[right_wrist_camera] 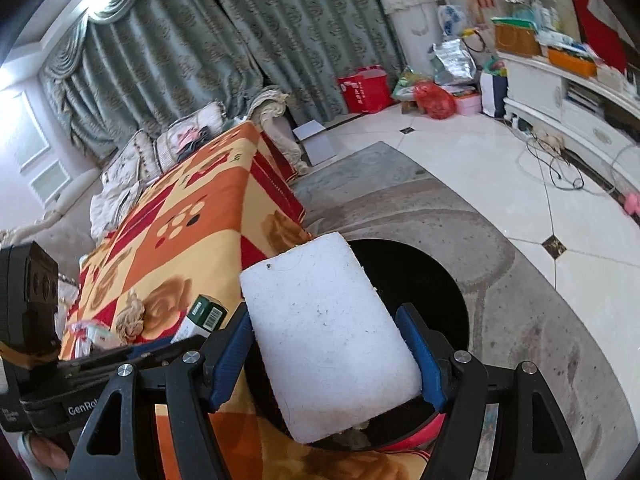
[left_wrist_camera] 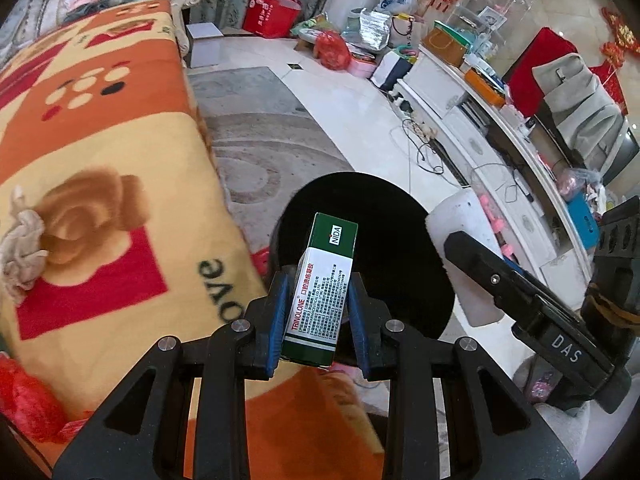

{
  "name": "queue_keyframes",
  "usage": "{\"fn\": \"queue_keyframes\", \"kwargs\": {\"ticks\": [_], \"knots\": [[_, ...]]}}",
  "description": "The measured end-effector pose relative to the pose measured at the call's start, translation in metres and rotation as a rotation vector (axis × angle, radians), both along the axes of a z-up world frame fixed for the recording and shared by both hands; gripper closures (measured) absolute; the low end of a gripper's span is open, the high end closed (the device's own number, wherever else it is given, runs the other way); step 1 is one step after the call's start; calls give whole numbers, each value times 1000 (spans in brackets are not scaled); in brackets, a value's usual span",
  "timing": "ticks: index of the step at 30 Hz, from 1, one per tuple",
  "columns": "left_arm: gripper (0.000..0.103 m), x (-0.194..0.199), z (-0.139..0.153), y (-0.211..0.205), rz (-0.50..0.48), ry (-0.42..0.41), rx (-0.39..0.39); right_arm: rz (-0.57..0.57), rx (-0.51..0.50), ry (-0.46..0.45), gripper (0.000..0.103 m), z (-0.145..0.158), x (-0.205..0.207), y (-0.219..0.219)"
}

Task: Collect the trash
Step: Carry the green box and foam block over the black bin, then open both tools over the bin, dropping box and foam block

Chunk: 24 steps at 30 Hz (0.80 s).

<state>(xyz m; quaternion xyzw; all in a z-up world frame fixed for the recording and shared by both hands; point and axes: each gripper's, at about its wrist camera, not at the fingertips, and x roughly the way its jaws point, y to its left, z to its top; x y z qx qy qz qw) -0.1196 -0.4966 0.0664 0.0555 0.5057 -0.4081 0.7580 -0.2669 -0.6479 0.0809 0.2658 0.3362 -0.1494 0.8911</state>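
We hold a green and white box [left_wrist_camera: 322,292] in the left gripper [left_wrist_camera: 320,312], its blue pads [left_wrist_camera: 277,320] pressed against the two long sides. The box points forward and hangs over the dark round opening of the bin [left_wrist_camera: 384,216], which stands on the floor just beside the blanket [left_wrist_camera: 100,160] covering the sofa. In the right gripper [right_wrist_camera: 328,356] we clamp a white foam block [right_wrist_camera: 324,332], the pads [right_wrist_camera: 420,356] tight on either side of it. The block also sits above the mouth of the bin [right_wrist_camera: 424,280], hiding much of it from the right wrist view. A crumpled beige rag [left_wrist_camera: 22,244] lies on the blanket, well apart from the bin, and the same rag [right_wrist_camera: 130,316] shows near the box [right_wrist_camera: 206,314] in the right view. Something red peeks out at the bin's lower edge, but we cannot tell what it is. The right gripper shows in the left view as a black bar [left_wrist_camera: 532,308] reaching in beside the foam block [left_wrist_camera: 460,232].
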Motion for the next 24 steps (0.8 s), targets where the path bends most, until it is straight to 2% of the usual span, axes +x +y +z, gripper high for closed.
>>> {"fn": "queue_keyframes", "kwargs": {"ticks": [6, 8, 9, 10, 24], "knots": [[74, 3, -5, -8, -13, 32, -25, -35, 60, -28, 29, -6, 0, -12], [67, 6, -6, -6, -13, 58, -42, -44, 75, -36, 25, -7, 0, -16], [60, 6, -5, -5, -10, 63, -44, -46, 74, -34, 23, -8, 0, -15], [56, 7, -5, -3, -3, 63, -48, -46, 71, -31, 22, -8, 0, -15], [56, -1, 13, 21, 53, -36, -5, 13, 39, 14, 20, -5, 4, 13]]}}
